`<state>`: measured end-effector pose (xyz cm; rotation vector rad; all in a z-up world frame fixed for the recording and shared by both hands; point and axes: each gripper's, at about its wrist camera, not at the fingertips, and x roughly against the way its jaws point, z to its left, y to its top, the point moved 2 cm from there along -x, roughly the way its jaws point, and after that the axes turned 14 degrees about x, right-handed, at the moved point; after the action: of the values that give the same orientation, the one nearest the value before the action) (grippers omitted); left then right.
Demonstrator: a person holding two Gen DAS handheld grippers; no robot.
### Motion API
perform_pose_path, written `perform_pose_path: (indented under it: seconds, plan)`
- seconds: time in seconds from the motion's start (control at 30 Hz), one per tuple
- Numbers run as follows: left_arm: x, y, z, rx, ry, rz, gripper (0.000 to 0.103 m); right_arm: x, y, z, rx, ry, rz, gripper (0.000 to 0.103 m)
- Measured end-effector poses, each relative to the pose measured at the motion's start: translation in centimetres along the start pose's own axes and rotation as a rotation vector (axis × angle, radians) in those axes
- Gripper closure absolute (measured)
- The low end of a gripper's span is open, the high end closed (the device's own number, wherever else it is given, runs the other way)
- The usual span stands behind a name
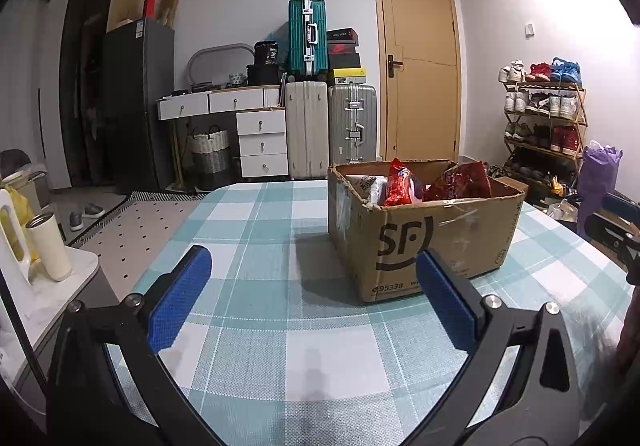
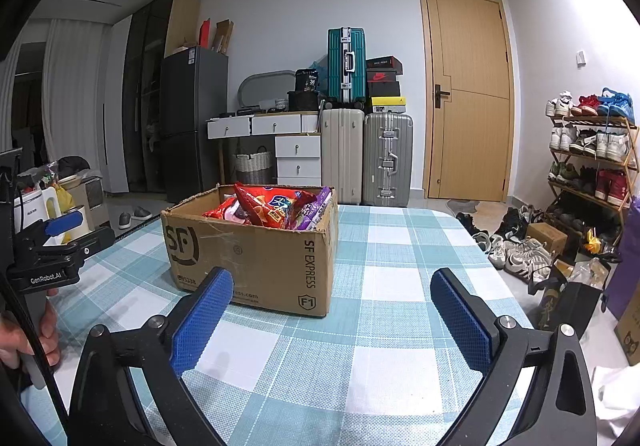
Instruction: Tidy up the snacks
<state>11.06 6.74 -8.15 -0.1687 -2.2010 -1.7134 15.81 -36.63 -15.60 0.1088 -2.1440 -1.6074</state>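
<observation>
**Both claws wide apart, snack box ahead on the table**

Your left claw [image 1: 314,278] hangs just above the checked table [image 1: 256,213], its 2 blue pads [image 1: 182,300] spread wide with nothing between them. Your right claw [image 2: 332,312] is the same: pads [image 2: 202,320] far apart, nothing held, low over the table [image 2: 392,254].

The cardboard box [image 1: 424,230] stands on the table ahead of both claws. In your left view it sits ahead and to the right, its near corner just beyond the right pad. In your right view the box [image 2: 256,254] sits ahead and to the left, behind the left pad. Its top flaps are open and it is filled with snack bags [image 2: 276,207], mostly red, with a purple one against the right wall. From the left view you see red bags [image 1: 432,183] and a white packet standing up inside it.

Your left hand [image 2: 24,338] shows at the edge of the right view, gripping its handle.

Beyond the table stand suitcases [image 2: 368,157], a door [image 2: 468,93] and a shoe rack [image 2: 592,161].
</observation>
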Motion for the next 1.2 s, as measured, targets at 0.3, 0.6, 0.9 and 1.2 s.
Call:
perform_pose_path:
  seconds: [0.3, 0.6, 0.9, 1.2]
  plan:
    - [0.04, -0.02, 0.00, 0.003, 0.001, -0.002, 0.001, -0.01, 0.00, 0.01, 0.000, 0.000, 0.000, 0.001]
    - [-0.07, -0.05, 0.03, 0.003, 0.000, -0.002, 0.001, -0.03, -0.02, 0.01, 0.000, 0.000, 0.000, 0.001]
    - [0.05, -0.05, 0.04, 0.004, 0.000, -0.003, 0.001, -0.01, -0.01, 0.01, 0.000, 0.000, 0.000, 0.001]
    - [0.09, -0.06, 0.09, 0.003, 0.000, -0.003, 0.001, -0.14, -0.07, 0.00, 0.000, 0.000, 0.000, 0.001]
